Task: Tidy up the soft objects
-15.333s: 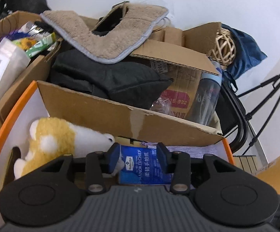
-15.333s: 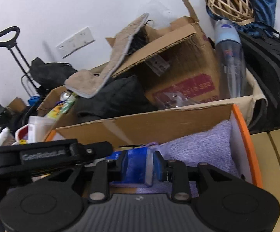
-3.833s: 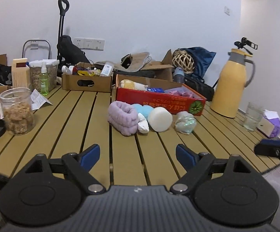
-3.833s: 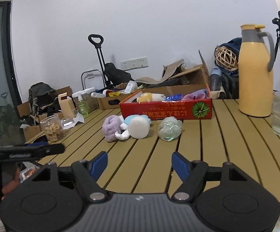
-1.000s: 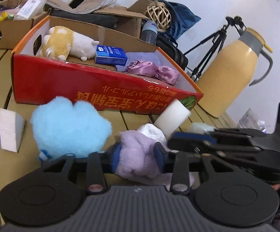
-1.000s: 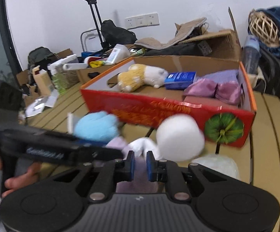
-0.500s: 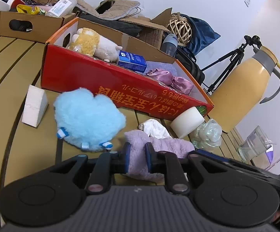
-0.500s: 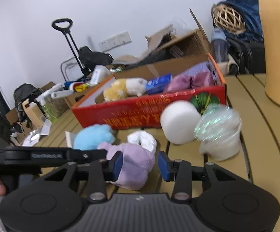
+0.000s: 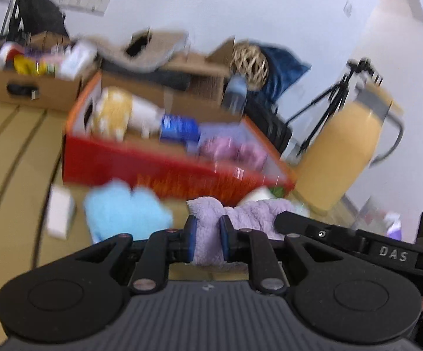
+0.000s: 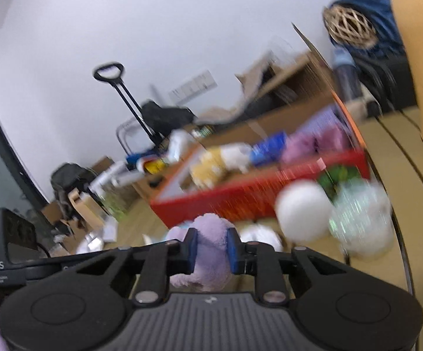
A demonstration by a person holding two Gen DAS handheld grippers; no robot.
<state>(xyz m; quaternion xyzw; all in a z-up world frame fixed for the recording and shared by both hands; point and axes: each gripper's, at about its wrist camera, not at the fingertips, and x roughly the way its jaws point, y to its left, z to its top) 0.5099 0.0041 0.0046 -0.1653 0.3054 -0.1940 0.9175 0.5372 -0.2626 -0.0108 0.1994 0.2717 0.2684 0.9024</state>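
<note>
Red box [image 9: 164,172]: plush, blue pack, pink cloth | both tools clamp lilac cloth [image 9: 208,231], right closing

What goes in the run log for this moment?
left hand-held gripper: shut on purple towel | right hand-held gripper: closing on purple towel | target: red box

A cluttered home room: slatted wooden table [image 9: 12,152], cardboard boxes [image 9: 30,90], yellow thermos jug [image 9: 340,152], wall sockets [image 10: 192,87].

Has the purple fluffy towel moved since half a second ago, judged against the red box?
Yes. The purple towel, clamped by the left gripper and the closing right gripper, has come up: its top now overlaps the red box front in the left wrist view.
</note>
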